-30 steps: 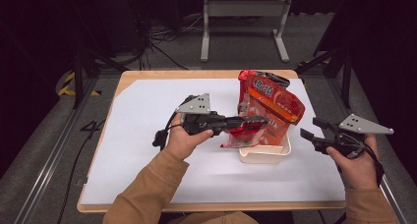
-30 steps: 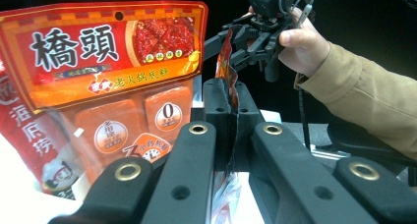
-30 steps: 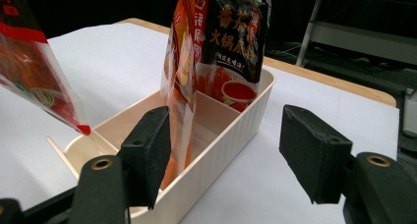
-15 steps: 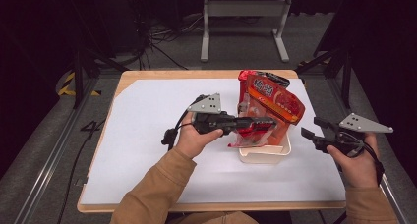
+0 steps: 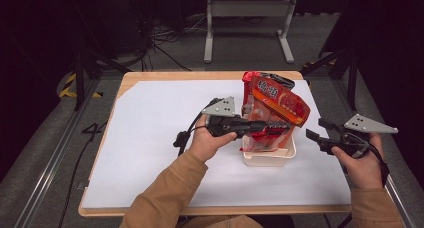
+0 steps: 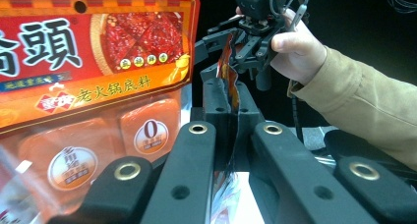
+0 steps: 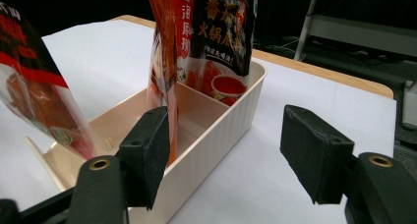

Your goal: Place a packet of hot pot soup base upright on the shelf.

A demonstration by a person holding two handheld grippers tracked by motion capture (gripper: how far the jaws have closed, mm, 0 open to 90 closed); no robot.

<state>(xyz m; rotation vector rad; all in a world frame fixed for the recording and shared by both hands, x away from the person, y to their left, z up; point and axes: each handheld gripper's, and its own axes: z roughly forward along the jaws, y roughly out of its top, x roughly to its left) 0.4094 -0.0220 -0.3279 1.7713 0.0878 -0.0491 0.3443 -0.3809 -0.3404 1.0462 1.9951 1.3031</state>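
A cream bin [image 5: 269, 158] stands on the white table cover, with red hotpot-base packets [image 5: 276, 97] upright in it. My left gripper [image 5: 281, 125] reaches over the bin from the left, shut on the thin edge of a red packet [image 6: 228, 74] that hangs edge-on between its jaws. A large red packet [image 6: 98, 62] stands just left of those jaws. My right gripper [image 5: 316, 132] hovers to the right of the bin, open and holding nothing. In the right gripper view my right gripper [image 7: 231, 155] faces the bin [image 7: 221, 123], with a red packet [image 7: 164, 52] and a dark packet [image 7: 221, 37] standing inside.
The white cover [image 5: 150, 138] lies on a wooden table whose edge [image 5: 210, 76] shows at the back. A metal stand [image 5: 250, 18] and cables sit on the floor behind. A third packet [image 7: 39, 86] leans at the bin's near end.
My left gripper has moved to the right and slightly down, carrying its red packet further over the bin. The right gripper has stayed where it was.
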